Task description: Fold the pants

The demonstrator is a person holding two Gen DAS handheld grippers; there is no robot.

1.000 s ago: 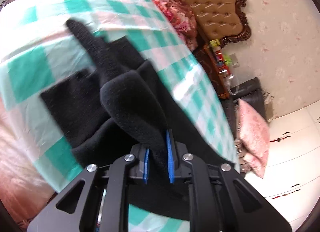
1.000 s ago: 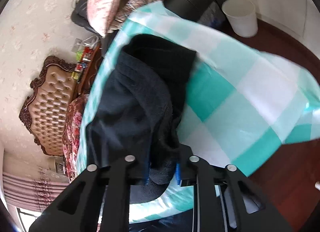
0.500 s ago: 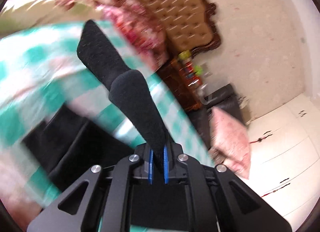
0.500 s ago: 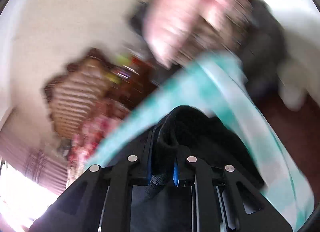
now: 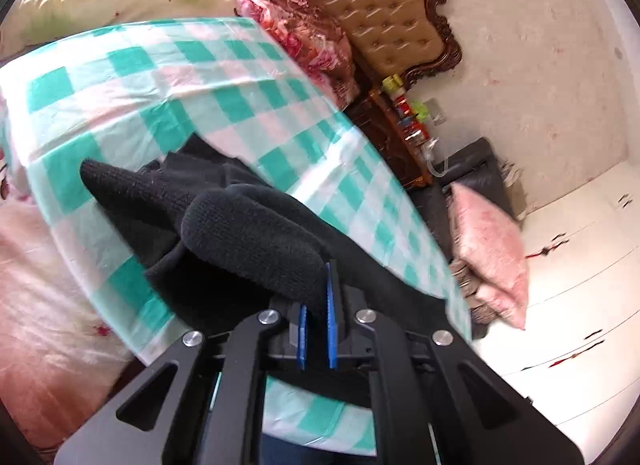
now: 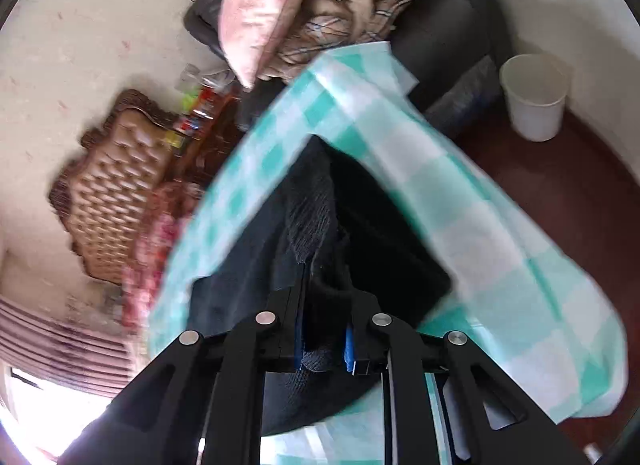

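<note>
Black knit pants (image 5: 224, 225) lie on a green-and-white checked cloth (image 5: 160, 105). A thick fold of them rises off the cloth into my left gripper (image 5: 316, 321), which is shut on it between blue pads. In the right wrist view the same black pants (image 6: 320, 225) run up from the checked cloth (image 6: 460, 201) into my right gripper (image 6: 324, 341), shut on a bunched edge of the fabric. The rest of the garment hangs and spreads below both grippers; its full outline is hidden by the folds.
A tufted tan headboard (image 5: 384, 13) and floral bedding (image 5: 304, 25) lie beyond the cloth. A pink pillow (image 5: 488, 249) rests on a dark chair (image 5: 476, 169). A white bucket (image 6: 536, 97) stands on the dark red floor. White drawers (image 5: 580, 285) are at right.
Both grippers stayed shut on the pants and swung with them. The left one rose, lifting its fold off the cloth. The right view slid sideways across the room and is blurred in between.
</note>
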